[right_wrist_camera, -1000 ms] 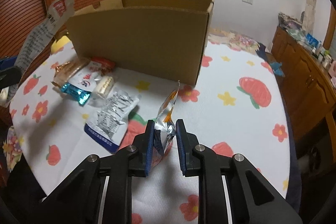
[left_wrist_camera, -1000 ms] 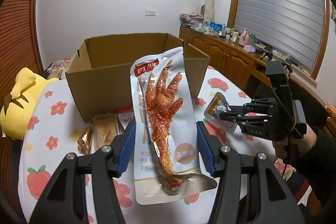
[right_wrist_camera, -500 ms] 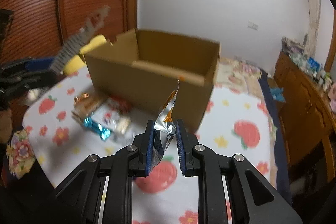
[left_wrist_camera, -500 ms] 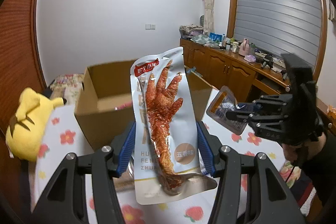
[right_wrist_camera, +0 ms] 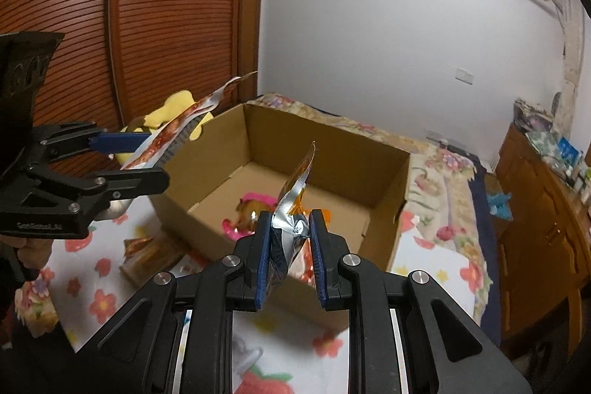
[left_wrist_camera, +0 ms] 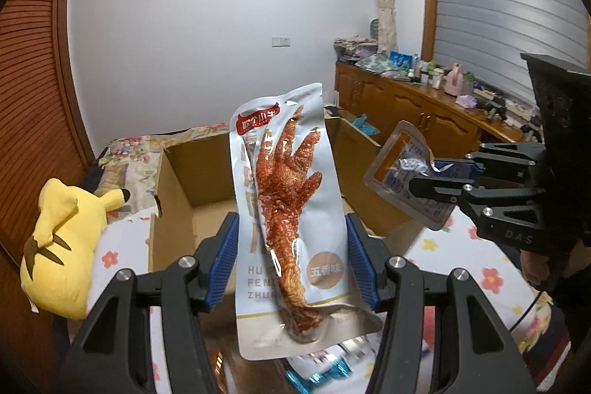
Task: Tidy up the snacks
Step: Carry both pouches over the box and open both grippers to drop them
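The left gripper (left_wrist_camera: 291, 268) pinched a chicken-foot packet (left_wrist_camera: 286, 209) in its jaws, the right gripper (right_wrist_camera: 290, 257) a small foil packet (right_wrist_camera: 291, 220), both held above the open cardboard box (right_wrist_camera: 332, 150).

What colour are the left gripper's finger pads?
Blue pads, clearest in the left wrist view.

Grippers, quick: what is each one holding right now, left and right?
Left gripper: shut on the chicken-foot snack pack, held upright.
Right gripper: shut on the small silver-and-orange snack pouch, above the near wall of the cardboard box.
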Demonstrator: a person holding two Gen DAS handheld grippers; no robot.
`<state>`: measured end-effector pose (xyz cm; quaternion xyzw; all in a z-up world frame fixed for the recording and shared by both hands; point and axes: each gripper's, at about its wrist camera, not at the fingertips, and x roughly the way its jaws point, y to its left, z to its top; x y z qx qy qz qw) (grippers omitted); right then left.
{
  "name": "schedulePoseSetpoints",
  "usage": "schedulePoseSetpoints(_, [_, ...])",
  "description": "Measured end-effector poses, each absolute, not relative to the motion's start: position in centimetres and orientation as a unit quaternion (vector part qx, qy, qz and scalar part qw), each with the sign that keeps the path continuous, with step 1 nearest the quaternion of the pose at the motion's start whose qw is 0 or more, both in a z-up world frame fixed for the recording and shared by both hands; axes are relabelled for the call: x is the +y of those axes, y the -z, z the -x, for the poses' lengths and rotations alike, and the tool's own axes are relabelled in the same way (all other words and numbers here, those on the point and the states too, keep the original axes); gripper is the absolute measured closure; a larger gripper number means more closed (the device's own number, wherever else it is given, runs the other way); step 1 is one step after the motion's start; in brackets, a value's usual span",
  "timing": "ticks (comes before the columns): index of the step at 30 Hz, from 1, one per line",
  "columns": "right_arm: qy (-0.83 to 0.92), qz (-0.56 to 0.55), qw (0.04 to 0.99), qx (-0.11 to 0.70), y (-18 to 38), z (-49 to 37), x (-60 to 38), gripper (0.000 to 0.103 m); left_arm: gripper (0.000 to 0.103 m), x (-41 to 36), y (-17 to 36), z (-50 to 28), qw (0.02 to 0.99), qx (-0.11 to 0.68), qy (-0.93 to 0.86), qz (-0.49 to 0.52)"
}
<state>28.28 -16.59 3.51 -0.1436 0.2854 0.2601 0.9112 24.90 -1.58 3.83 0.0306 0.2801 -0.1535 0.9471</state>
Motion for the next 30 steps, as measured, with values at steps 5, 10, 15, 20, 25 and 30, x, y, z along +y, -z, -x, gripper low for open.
schedulePoseSetpoints(5, [-0.264, 0.147, 0.903, 0.305, -2.4, -31.2, -16.3, 0.085, 0.047, -1.7, -3.0, -28.3, 0.944, 0.299, 0.136, -0.043])
schedulePoseSetpoints(10, [-0.264, 0.147, 0.894, 0.331, -0.6, -33.1, -16.2, 0.085, 0.046, -1.6, -1.3, -30.3, 0.938, 0.320, 0.123, -0.049])
schedulePoseSetpoints(15, [-0.263, 0.157, 0.887, 0.347, 0.6, -33.7, -16.2, 0.085, 0.044, -1.2, 0.1, -31.6, 0.934, 0.334, 0.119, -0.041])
schedulePoseSetpoints(20, [-0.254, 0.159, 0.887, 0.351, 1.2, -34.0, -16.3, 0.085, 0.043, -0.9, 0.6, -32.4, 0.933, 0.339, 0.117, -0.032])
schedulePoseSetpoints(25, [-0.256, 0.154, 0.885, 0.357, 1.5, -34.3, -16.2, 0.083, 0.042, -0.8, 0.6, -32.4, 0.934, 0.335, 0.118, -0.033])
schedulePoseSetpoints(30, [-0.254, 0.142, 0.887, 0.358, 1.3, -34.5, -16.7, 0.081, 0.040, -0.4, 0.2, -32.1, 0.939, 0.323, 0.109, -0.029])
